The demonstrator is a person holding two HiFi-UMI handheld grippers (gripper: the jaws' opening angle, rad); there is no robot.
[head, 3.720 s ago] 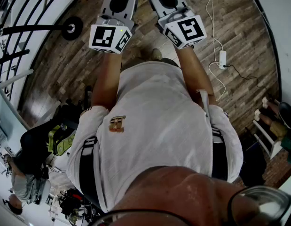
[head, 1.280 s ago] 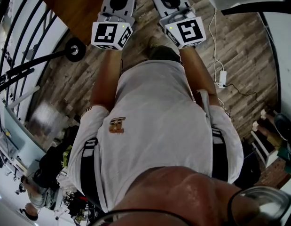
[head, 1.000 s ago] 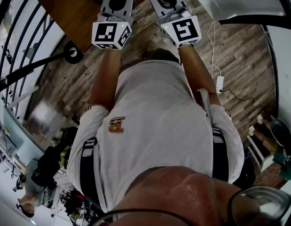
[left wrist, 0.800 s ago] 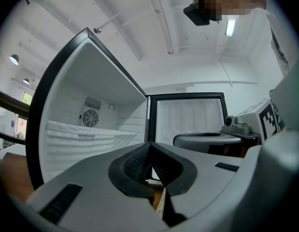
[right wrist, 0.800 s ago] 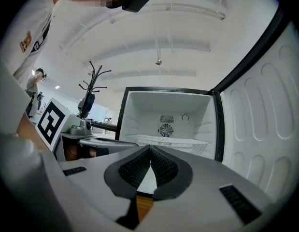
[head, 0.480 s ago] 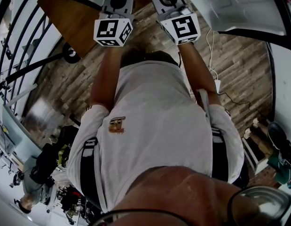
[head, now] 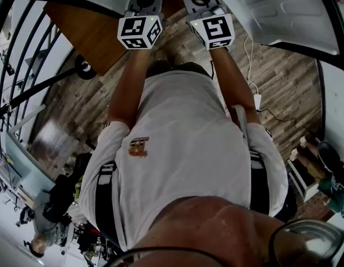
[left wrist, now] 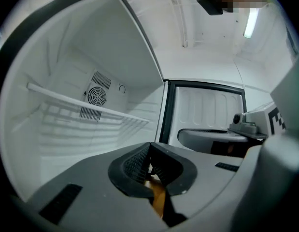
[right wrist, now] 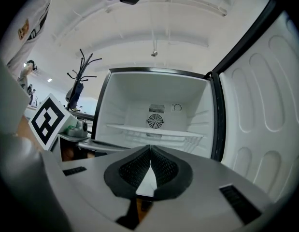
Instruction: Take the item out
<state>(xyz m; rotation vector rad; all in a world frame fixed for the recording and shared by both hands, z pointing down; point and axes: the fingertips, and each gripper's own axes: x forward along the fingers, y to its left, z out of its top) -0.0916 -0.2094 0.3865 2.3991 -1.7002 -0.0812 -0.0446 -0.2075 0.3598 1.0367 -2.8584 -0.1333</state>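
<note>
An open white fridge compartment (right wrist: 156, 105) faces both grippers. It holds a wire shelf (right wrist: 154, 131) and a round fan vent (right wrist: 156, 121) on the back wall; no item shows on the shelf. My left gripper (left wrist: 149, 152) is shut with nothing between its jaws, in front of the same compartment (left wrist: 86, 71). To its right my right gripper (right wrist: 150, 154) is also shut and empty. In the head view both marker cubes (head: 139, 31) (head: 212, 30) are held out side by side, and the fingertips are cut off at the top edge.
The fridge door (right wrist: 265, 105) stands swung open on the right, also in the head view (head: 283, 15). A brown wooden board (head: 88, 32) lies at the left over the plank floor. A white cable and plug (head: 252, 100) lie on the floor at right. A coat stand (right wrist: 81, 76) stands beyond.
The person has walked up to the fridge: its white door and body have come into the top of the head view. Both grippers stayed shut and side by side.
</note>
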